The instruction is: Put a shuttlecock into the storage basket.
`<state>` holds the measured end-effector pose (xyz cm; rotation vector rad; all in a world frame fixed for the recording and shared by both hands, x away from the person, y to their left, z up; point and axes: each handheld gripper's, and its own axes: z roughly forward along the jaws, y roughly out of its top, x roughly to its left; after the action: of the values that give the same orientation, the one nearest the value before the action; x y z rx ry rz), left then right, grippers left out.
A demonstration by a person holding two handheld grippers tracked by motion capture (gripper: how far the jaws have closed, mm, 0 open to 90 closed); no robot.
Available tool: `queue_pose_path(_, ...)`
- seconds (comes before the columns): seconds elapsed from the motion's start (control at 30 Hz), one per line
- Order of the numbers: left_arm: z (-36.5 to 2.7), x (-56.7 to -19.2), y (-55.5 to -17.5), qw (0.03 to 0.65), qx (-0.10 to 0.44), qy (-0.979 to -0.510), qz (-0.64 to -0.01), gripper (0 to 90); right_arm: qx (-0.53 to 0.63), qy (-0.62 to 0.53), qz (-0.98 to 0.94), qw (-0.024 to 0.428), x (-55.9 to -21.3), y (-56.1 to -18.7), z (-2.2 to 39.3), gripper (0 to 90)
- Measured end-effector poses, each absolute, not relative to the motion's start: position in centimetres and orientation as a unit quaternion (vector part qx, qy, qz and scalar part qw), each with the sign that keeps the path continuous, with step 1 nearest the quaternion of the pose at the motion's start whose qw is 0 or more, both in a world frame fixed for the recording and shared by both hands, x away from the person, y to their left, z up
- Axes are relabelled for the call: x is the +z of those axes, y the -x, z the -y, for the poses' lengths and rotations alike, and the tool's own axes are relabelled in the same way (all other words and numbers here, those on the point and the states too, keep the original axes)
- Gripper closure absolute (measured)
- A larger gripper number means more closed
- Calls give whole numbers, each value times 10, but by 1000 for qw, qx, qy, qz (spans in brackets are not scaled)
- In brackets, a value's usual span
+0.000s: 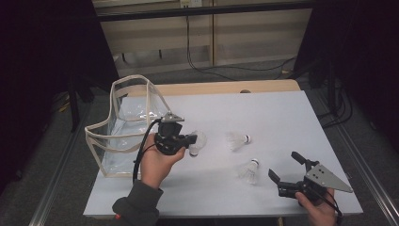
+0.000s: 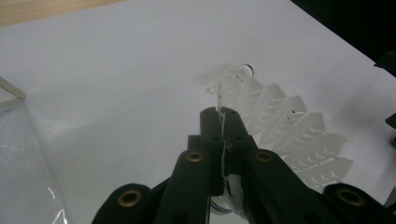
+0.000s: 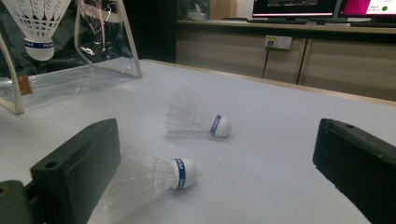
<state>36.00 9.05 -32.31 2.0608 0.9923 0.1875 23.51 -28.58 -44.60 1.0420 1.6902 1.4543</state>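
The left claw (image 1: 192, 139) pinches one shuttlecock (image 1: 198, 142) by its feathers, while two more shuttlecocks (image 1: 238, 141) (image 1: 249, 171) lie beside the spread right claw (image 1: 285, 166).

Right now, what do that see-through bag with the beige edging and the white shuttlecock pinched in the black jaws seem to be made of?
The see-through bag with beige edging looks like glossy, soft clear plastic: it wrinkles and glints, and its trim seems to be fabric. The held white shuttlecock has a moulded, slotted skirt, probably matte plastic; its rounded white tip may be foam or cork.
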Motion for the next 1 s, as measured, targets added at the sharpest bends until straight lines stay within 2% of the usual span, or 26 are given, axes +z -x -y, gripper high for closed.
queue_pose_path(1.0, -93, -296, -371, 409, 71, -818, -399, 900, 558, -396, -648, 334, -445, -234, 286, 10)
